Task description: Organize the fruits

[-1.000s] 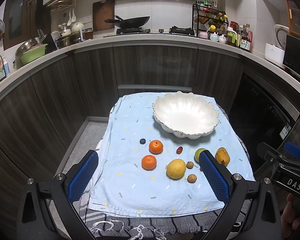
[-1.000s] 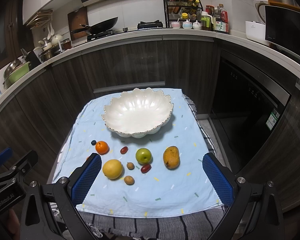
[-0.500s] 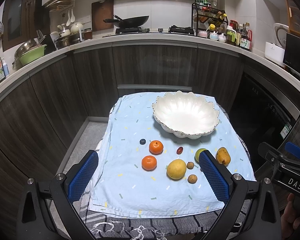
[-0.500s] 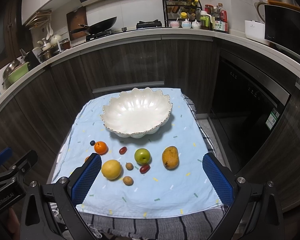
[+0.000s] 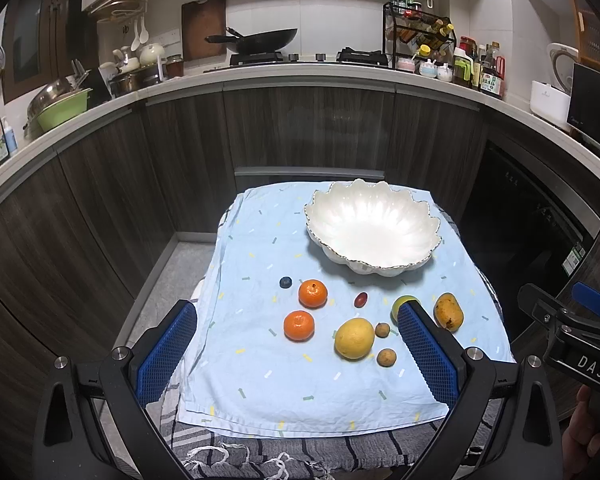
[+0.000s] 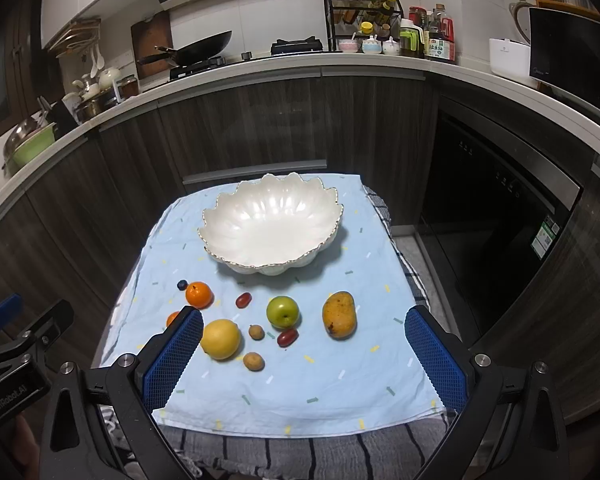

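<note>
An empty white scalloped bowl [image 5: 372, 228] [image 6: 272, 224] stands at the far side of a light blue cloth [image 5: 260, 376]. In front of it lie two oranges [image 5: 313, 293] [image 5: 299, 325], a blueberry [image 5: 285, 282], a yellow lemon [image 5: 354, 338] [image 6: 220, 338], a green apple [image 6: 282, 311], a mango [image 6: 339, 314] [image 5: 448, 311], two red grapes [image 6: 243, 299] [image 6: 287, 337] and two small brown fruits [image 6: 256, 332] [image 6: 253, 361]. My left gripper [image 5: 300, 344] and right gripper [image 6: 304, 348] are both open and empty, held above the cloth's near edge.
The cloth covers a small table with a grey striped towel [image 6: 300, 452] beneath. Dark curved kitchen cabinets [image 5: 300, 128] surround it. A dishwasher front [image 6: 496, 200] stands to the right. The counter holds a wok [image 5: 260, 40] and bottles.
Both grippers have drifted slightly forward toward the fruits. Nothing on the cloth has moved.
</note>
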Demonstrator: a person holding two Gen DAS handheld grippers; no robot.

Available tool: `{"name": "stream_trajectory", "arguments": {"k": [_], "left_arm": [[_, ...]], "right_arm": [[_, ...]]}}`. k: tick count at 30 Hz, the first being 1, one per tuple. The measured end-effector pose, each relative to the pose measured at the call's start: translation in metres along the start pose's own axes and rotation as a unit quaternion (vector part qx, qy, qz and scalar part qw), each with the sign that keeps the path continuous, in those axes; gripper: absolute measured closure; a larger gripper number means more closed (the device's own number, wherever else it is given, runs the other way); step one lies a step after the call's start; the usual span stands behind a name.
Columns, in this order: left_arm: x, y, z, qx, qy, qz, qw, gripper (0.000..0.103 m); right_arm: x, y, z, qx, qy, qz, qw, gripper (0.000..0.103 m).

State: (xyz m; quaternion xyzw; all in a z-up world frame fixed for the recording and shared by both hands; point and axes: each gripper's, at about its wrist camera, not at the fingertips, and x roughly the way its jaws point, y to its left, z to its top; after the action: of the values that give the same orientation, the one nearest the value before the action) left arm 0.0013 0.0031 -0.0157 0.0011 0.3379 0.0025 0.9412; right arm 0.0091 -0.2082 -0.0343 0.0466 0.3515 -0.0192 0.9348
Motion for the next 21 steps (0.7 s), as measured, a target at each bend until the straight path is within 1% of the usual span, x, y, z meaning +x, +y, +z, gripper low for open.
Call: {"name": "stream_trajectory", "arguments": {"k": [14, 21], "left_arm": [[0.006, -0.001, 0.006, 0.009, 0.011, 0.0, 0.9999, 0.001], [0.017, -0.006, 0.01, 0.021, 0.024, -0.006, 0.9995, 0.002]], "right_arm": [[0.011, 0.005, 0.004, -0.002, 0.011, 0.0, 1.0, 0.001], [0.019, 0.003, 0.006, -0.006, 0.013, -0.004, 1.0, 0.001]]}}
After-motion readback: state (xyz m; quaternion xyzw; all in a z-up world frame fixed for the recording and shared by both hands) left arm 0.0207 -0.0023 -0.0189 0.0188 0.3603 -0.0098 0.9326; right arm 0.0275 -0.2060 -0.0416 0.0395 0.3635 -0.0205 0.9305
